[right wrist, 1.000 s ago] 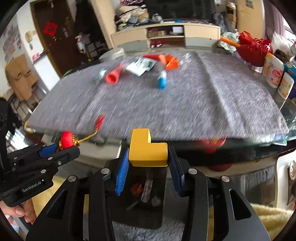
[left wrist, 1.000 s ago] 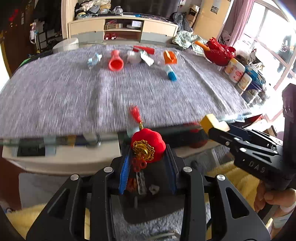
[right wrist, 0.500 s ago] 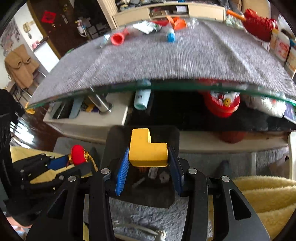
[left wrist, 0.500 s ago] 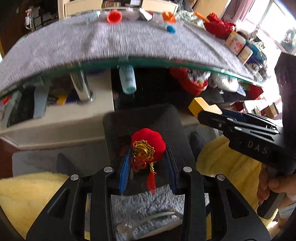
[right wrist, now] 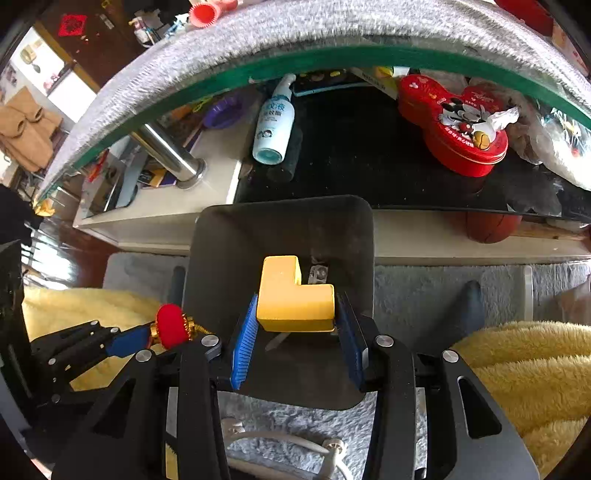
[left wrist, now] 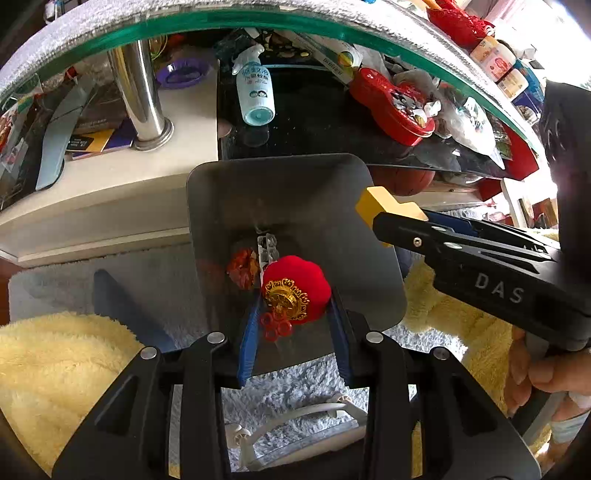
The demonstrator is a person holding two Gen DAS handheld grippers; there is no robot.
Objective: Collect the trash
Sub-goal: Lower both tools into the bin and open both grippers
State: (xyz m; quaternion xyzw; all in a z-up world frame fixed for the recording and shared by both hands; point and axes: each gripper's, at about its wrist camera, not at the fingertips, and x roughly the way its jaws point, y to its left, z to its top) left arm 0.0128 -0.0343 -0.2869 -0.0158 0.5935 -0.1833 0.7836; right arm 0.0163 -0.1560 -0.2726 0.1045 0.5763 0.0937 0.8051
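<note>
Between the blue pads of the left claw (left wrist: 291, 325) sits a red velvet ornament (left wrist: 295, 286) with a gold filigree disc on its face and small red loops below; the fingers are closed to its width and grip it across its plump sides. It looks soft and very light, so it probably squashes a little under the pads, and the fabric should give good friction. The padded body is the sensible place to hold; the gold disc and loops look like thin trim that could snag or bend.

The right claw (right wrist: 295, 325) is closed in the same way on a yellow L-shaped block (right wrist: 291, 293), pads against the two ends of its long arm. Its matte surface suggests foam or light plastic: stiffer than the ornament, easy to carry, unlikely to slip or break.

Both claws hang over a dark square bin (left wrist: 221, 206) standing on the grey rug (left wrist: 291, 387), and each item is above its mouth. At the bottom of the bin lie a crumpled red-orange wrapper (left wrist: 242, 267) and a clear plastic scrap (left wrist: 266, 245). Judging by this, both pieces are placed to be dropped, and being light they should fall cleanly once the fingers part.

Beyond the bin runs the glass edge of the worktop (left wrist: 258, 22) under its grey cloth, with a spray bottle (left wrist: 255, 90) and a red tin (left wrist: 391, 105) on the shelf beneath.
</note>
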